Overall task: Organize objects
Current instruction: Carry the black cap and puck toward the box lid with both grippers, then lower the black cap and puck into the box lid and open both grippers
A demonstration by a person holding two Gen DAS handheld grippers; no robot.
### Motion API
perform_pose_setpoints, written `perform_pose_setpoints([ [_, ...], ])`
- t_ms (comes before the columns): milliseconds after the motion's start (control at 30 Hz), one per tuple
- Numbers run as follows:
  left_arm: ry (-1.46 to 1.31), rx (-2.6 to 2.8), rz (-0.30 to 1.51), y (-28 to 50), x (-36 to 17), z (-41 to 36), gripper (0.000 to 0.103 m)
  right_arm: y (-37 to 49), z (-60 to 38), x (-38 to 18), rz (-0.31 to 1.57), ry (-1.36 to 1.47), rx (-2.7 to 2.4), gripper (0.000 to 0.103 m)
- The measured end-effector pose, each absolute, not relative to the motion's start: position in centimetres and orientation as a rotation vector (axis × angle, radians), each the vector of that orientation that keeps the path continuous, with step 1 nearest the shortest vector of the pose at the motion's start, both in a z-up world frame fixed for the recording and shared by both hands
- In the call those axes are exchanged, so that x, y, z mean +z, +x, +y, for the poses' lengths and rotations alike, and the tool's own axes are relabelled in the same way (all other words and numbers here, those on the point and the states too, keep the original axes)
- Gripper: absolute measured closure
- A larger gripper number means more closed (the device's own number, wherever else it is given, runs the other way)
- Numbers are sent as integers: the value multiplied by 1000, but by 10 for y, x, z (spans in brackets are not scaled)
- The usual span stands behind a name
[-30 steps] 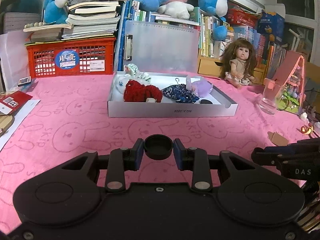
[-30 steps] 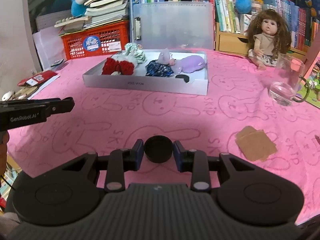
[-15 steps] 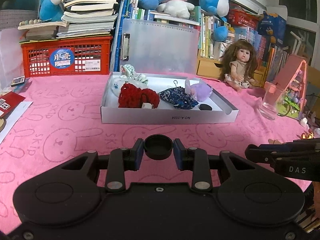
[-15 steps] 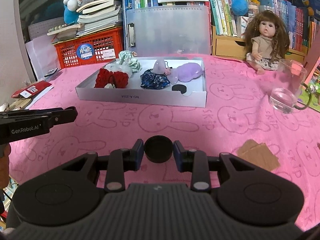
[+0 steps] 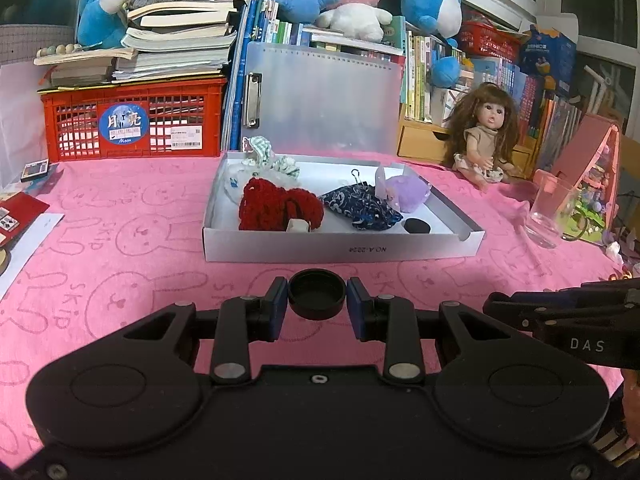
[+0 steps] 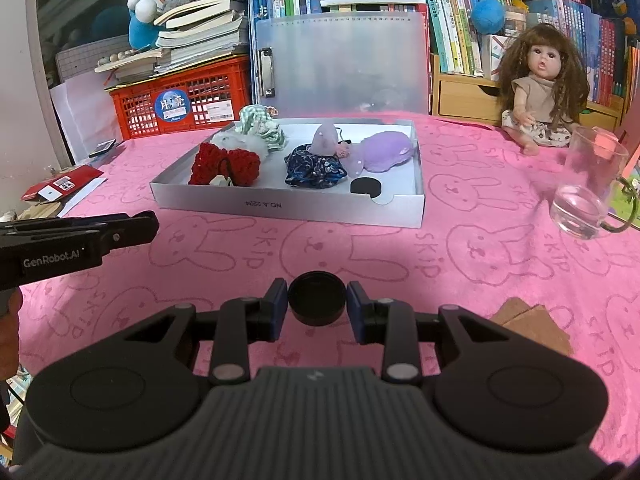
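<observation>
A shallow white box (image 5: 340, 246) (image 6: 288, 208) stands on the pink cloth. In it lie a red knitted piece (image 5: 278, 205), a blue patterned pouch (image 5: 360, 208), a purple plush (image 5: 406, 192), a green checked cloth (image 5: 260, 152) and a black disc (image 5: 417, 225) (image 6: 365, 186). My left gripper (image 5: 317, 303) is shut on a black round cap (image 5: 317, 294) in front of the box. My right gripper (image 6: 317, 307) is shut on a similar black cap (image 6: 317, 298), lower right of the box.
A glass mug (image 6: 588, 184) and a doll (image 6: 536, 84) stand at the right. Brown card pieces (image 6: 532, 324) lie on the cloth near my right gripper. A red crate (image 5: 132, 120), stacked books and a clipboard (image 5: 320, 96) stand behind the box. Papers lie at the left edge.
Both grippers have moved forward toward the box, which now looks larger and nearer. Each still holds its black cap.
</observation>
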State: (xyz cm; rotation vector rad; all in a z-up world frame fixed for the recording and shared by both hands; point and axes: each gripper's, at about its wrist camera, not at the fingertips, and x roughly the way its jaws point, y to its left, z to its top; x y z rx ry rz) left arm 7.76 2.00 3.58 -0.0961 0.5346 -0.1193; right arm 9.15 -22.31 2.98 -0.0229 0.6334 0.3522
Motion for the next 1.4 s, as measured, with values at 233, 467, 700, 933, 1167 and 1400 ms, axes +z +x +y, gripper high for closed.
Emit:
perform_pose_setpoints([
  [233,-85,-121,521,86,42,19,73,99,-222,35,620,-24,346,66],
  [467,-84,-124,517,107,50,17,73,118,-220,44,605,-22,345,66],
  [700,-87,-119,502,137,63,14,73,144,-217,56,584,-18,344,66],
  [933,-96,-113,501,173,74,14,73,176,-219,64,583,6,339,66],
  [1167,-121,-98,521,209,72,18,73,202,-220,63,595,17,336,66],
  [1400,-146,-94,531,243,67,24,73,231,-220,62,617,59,348,66],
])
